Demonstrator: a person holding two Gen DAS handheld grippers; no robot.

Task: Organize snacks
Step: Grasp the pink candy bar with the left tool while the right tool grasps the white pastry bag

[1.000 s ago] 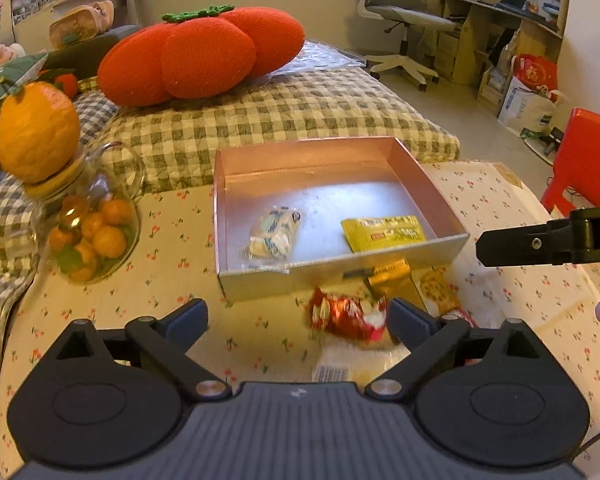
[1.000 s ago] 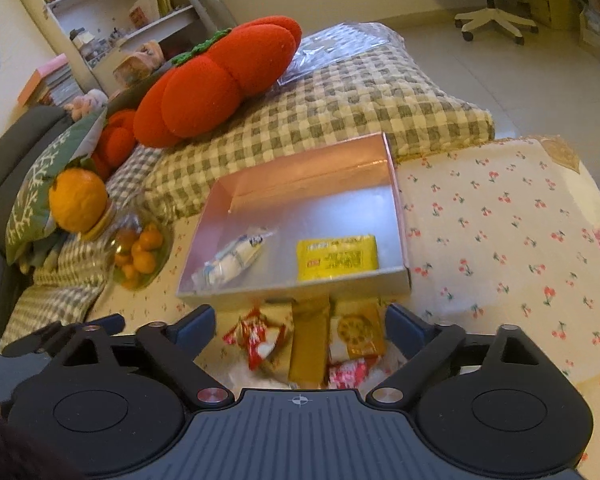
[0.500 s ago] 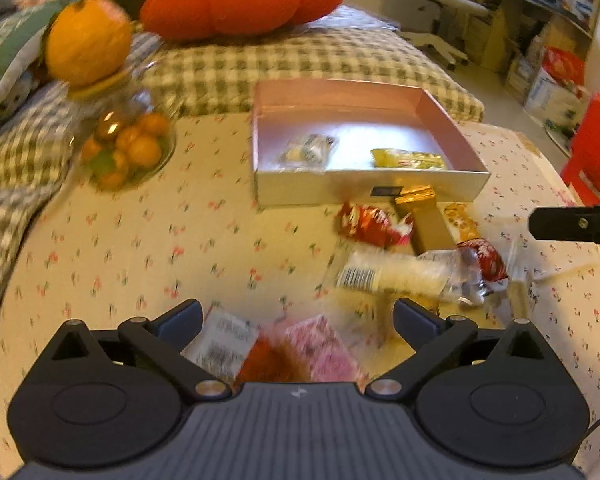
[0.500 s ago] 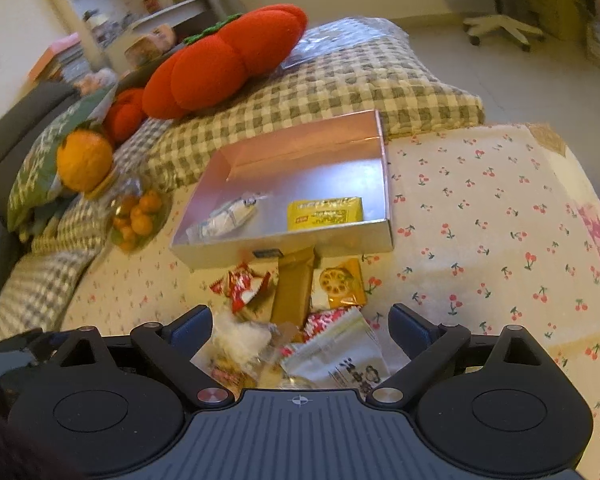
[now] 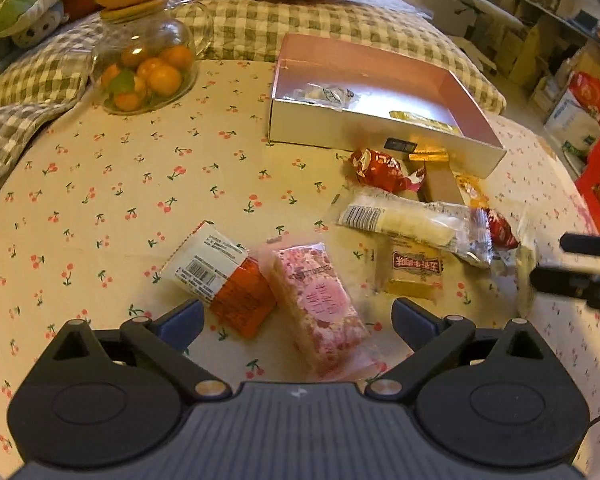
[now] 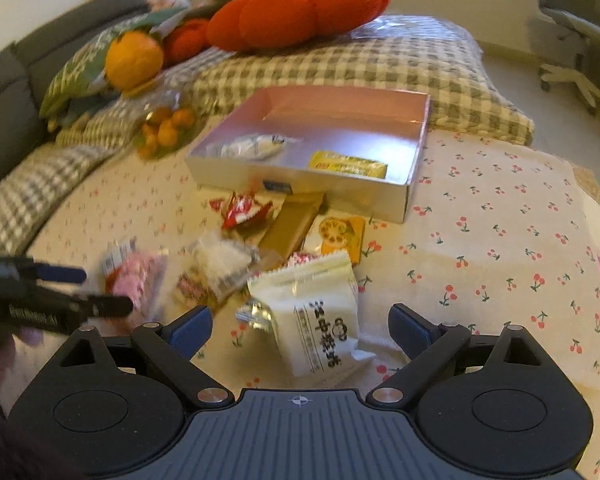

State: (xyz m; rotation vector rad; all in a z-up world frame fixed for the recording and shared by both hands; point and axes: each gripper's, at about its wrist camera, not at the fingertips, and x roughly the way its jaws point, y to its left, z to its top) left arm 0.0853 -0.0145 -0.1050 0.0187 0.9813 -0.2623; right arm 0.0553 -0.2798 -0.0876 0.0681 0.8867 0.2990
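Observation:
A pink-lined silver box (image 5: pixel 380 136) (image 6: pixel 324 192) on the cherry-print tablecloth holds a white wrapped snack (image 5: pixel 328 94) and a yellow packet (image 6: pixel 348 164). In front of it lies a pile of loose snacks. My left gripper (image 5: pixel 296 320) is open, low over a pink packet (image 5: pixel 320 308) and an orange-and-white packet (image 5: pixel 220 276). My right gripper (image 6: pixel 300 328) is open over a white packet with black writing (image 6: pixel 320 320). A red candy (image 5: pixel 380 168), a gold bar (image 6: pixel 292 224) and a long white packet (image 5: pixel 412 220) lie nearer the box.
A glass jar of small oranges (image 5: pixel 148 68) stands left of the box. Checked cushions (image 6: pixel 340 64) and a red plush (image 6: pixel 300 12) lie behind. The right gripper's fingers (image 5: pixel 580 268) show at the right edge of the left wrist view. An office chair (image 6: pixel 572 40) stands far right.
Both grippers have pulled back from the box and dropped lower toward the near snacks. The pink, orange-and-white and white packets came into view between the fingers. Both stayed open.

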